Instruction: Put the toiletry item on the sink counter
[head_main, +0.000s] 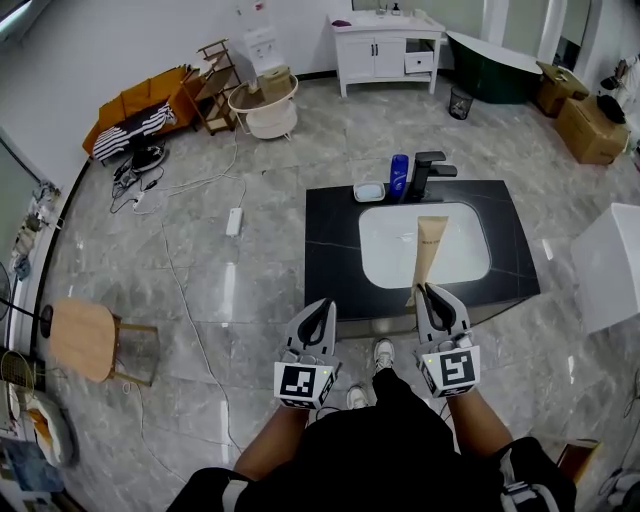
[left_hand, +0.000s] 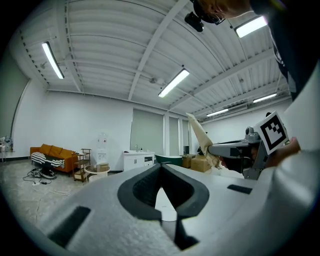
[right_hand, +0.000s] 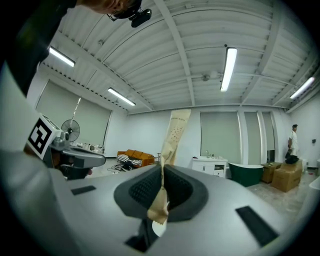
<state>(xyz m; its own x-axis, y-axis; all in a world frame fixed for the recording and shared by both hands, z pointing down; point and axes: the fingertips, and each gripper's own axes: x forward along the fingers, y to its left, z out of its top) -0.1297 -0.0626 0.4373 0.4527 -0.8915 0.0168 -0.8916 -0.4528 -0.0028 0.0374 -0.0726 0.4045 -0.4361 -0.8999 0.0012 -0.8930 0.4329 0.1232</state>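
The toiletry item is a tall beige tube (head_main: 431, 250). It stands upright with its crimped lower end pinched in my right gripper (head_main: 425, 291), which is shut on it. In the head view the tube rises in front of the white basin (head_main: 385, 250) of the black sink counter (head_main: 330, 240). The right gripper view shows the tube (right_hand: 175, 132) between the pads of that gripper (right_hand: 162, 172). My left gripper (head_main: 323, 303) is level beside it, shut and empty, just short of the counter's near edge. The left gripper view shows its closed tips (left_hand: 161, 167) and the tube (left_hand: 200, 132) to the right.
At the counter's back stand a blue bottle (head_main: 399, 177), a soap dish (head_main: 369, 192) and a black faucet (head_main: 430, 170). A white cabinet (head_main: 610, 265) is at the right, a wooden stool (head_main: 85, 340) at the left. Cables (head_main: 190, 290) cross the floor. A person (right_hand: 292, 142) stands far off.
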